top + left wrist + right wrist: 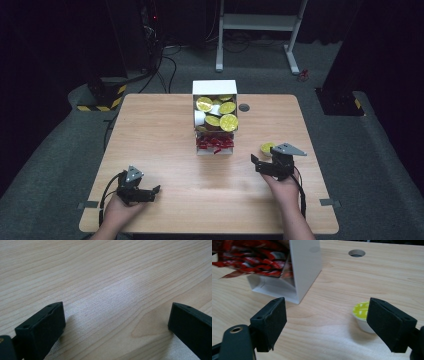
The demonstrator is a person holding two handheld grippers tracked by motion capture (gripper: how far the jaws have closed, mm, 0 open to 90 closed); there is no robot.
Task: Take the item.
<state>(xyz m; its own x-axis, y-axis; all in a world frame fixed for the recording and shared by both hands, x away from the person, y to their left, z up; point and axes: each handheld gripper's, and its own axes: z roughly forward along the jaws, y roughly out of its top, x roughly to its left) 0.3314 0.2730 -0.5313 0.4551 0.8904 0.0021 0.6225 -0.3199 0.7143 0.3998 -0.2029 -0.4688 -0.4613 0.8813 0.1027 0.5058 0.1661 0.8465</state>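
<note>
A white tiered box stands at the table's middle back, with several yellow-lidded cups in its upper part and red packets in its lower tray. One loose yellow-lidded cup sits on the table right of the box. My right gripper is open just in front of that cup. In the right gripper view the gripper has the cup by its right jaw, partly hidden behind it, and the red packets lie ahead on the left. My left gripper rests open over bare wood at the front left.
The wooden table has a round cable hole right of the box. A white desk frame stands on the grey floor beyond. Black-and-yellow striped feet sit at the far left.
</note>
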